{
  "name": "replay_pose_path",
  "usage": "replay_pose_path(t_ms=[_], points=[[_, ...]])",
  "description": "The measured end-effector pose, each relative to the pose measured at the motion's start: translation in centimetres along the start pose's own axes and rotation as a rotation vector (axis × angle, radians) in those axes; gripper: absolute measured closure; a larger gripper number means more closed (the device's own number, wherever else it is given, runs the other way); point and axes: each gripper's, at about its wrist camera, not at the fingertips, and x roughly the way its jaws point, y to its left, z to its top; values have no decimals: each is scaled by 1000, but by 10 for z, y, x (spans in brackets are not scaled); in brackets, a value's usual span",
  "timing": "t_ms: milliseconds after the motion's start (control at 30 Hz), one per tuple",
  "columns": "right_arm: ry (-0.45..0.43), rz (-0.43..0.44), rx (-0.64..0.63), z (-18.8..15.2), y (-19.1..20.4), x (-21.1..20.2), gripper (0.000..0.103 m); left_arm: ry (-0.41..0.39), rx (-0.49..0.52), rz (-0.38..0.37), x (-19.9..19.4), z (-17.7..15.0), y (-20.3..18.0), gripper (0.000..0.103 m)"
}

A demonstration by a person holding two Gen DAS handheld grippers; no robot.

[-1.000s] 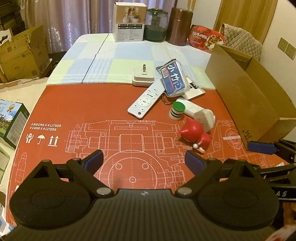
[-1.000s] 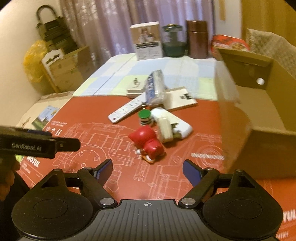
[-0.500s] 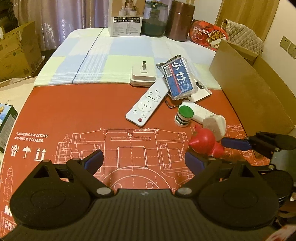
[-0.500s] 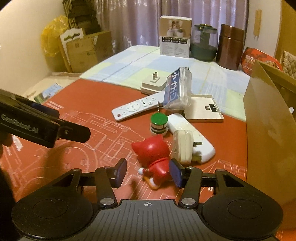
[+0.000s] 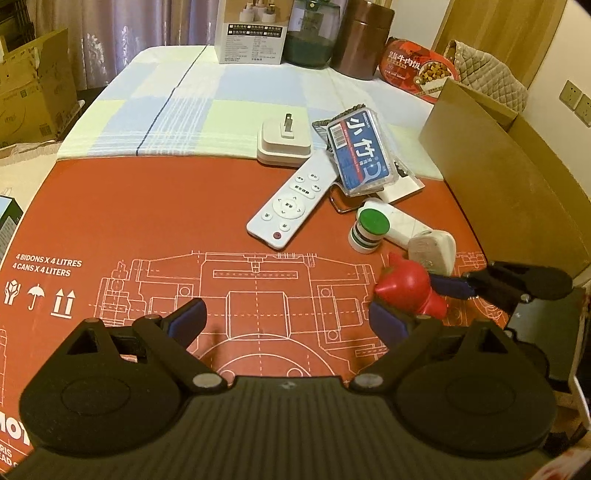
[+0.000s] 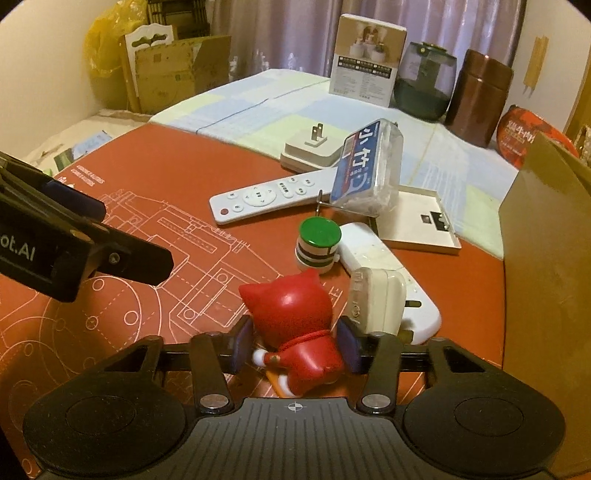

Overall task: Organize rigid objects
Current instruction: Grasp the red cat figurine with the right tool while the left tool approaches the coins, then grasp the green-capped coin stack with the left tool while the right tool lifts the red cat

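White lettering reading "4 BIDONS X 4 LITRES / 4 CANS X 4 LITERS" is showing on the red mat (image 5: pixel 147 221). The left gripper's (image 6: pixel 92 236) black finger is bearing "ot.AI". Large Chinese characters are standing on the clear toothpick box's (image 5: pixel 360 149) blue label.

My view takes in a surface (image 5: pixel 155 206) covered near me by a red sheet printed with white blueprint lines, and farther off by a pale checked cloth (image 5: pixel 207 99). On the red sheet I see a white remote (image 5: pixel 291 205), a green-capped little pot (image 5: pixel 369 230), a white plug adapter (image 6: pixel 380 302) and a red figurine (image 6: pixel 295 332). A white charger (image 5: pixel 284 142) sits at the cloth's edge. A cardboard box (image 5: pixel 509 181) stands at the right; a carton (image 5: pixel 251 31), a dark jar (image 5: pixel 310 35) and a brown canister (image 5: pixel 364 40) line the far end.
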Motion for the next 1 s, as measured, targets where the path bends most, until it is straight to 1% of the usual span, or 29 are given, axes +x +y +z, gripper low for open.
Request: replay_pose_path(t_ms=[133, 233, 300, 467, 567, 633, 733, 900, 1000], points=[[-18, -5, 50, -7, -1, -14, 59, -14, 6, -1, -5, 2, -1, 11], [-39, -23, 125, -14, -7, -33, 59, -26, 24, -13, -6, 4, -5, 11], [-53, -50, 176, -19, -14, -46, 59, -38, 39, -22, -5, 5, -10, 11], [-92, -126, 336, -23, -40, -69, 59, -55, 120, -90, 5, 5, -25, 15], [-110, -151, 374, -20, -49, -73, 59, -51, 157, -121, 15, 6, -32, 20], [-113, -151, 388, -19, -53, -74, 59, -59, 177, -129, 23, 9, -35, 21], [-112, -151, 414, -19, -59, -74, 59, -74, 219, -124, 34, 16, -40, 27], [-110, -147, 445, -22, -63, -67, 59, -109, 286, -122, 52, 25, -47, 45], [-100, -141, 464, -22, -66, -59, 59, -119, 318, -130, 63, 28, -52, 48]])
